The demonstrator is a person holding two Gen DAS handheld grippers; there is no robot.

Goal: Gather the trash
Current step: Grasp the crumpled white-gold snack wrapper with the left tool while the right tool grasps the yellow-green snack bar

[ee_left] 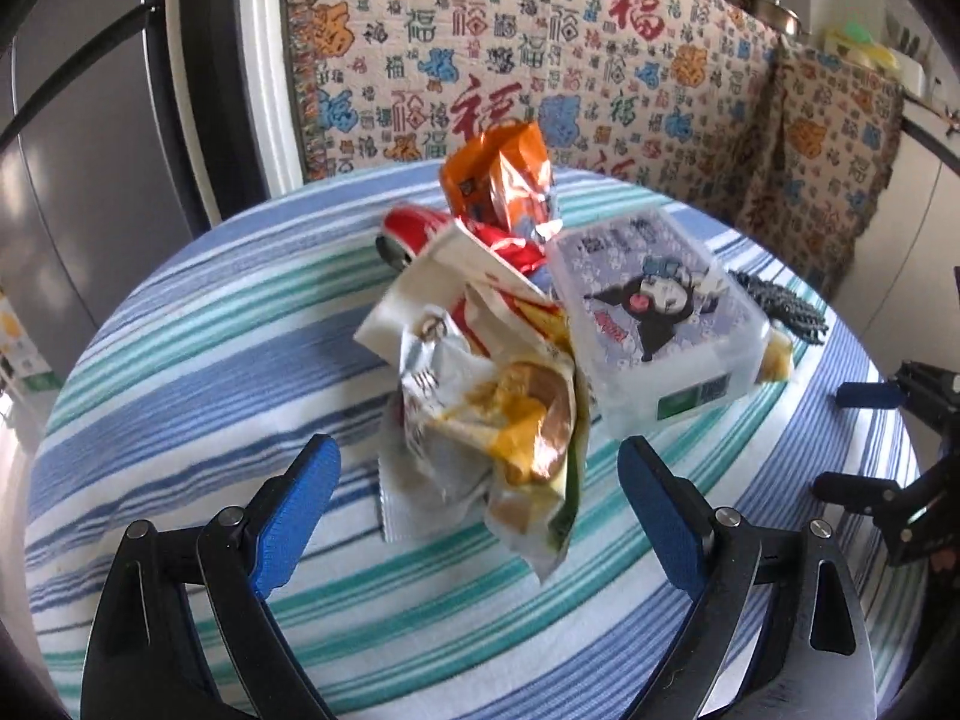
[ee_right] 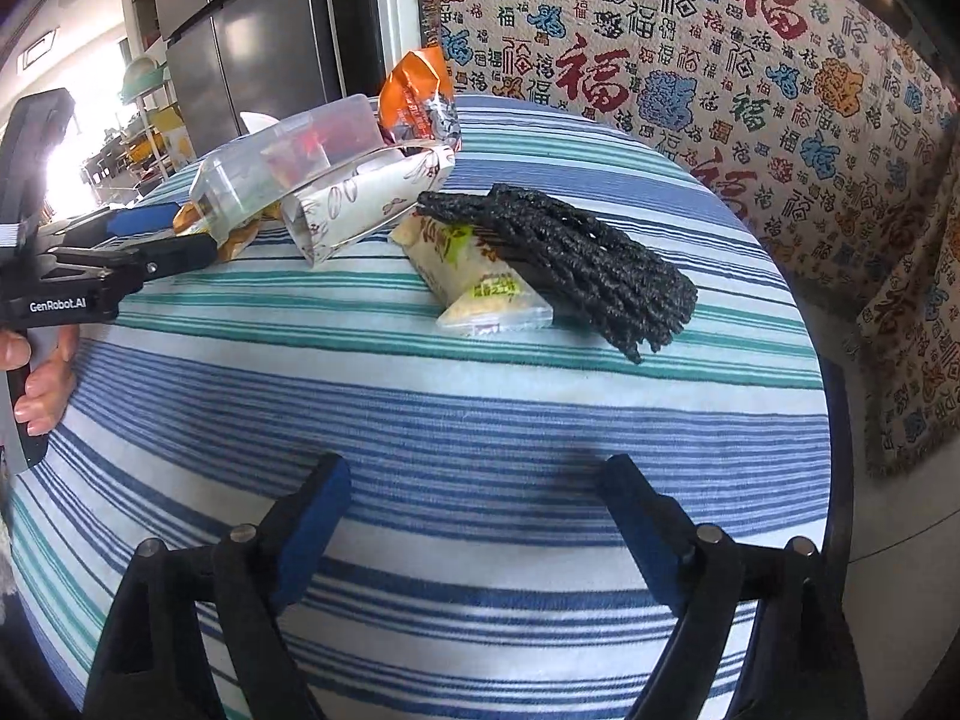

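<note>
A round worktop (ee_right: 480, 420) is covered with a cloth striped blue, teal and white. Toward its far edge lies a heap of crumpled wrappers (ee_left: 498, 414), with a clear plastic box (ee_left: 654, 312) leaning among them, a red can (ee_left: 414, 234) on its side behind, and an orange foil packet (ee_left: 498, 180) standing at the back. Nearer the right edge lies a bundle of black braided cord (ee_right: 576, 258), partly over a pale yellow-green sachet (ee_right: 480, 288). The near part of the cloth is bare.
</note>
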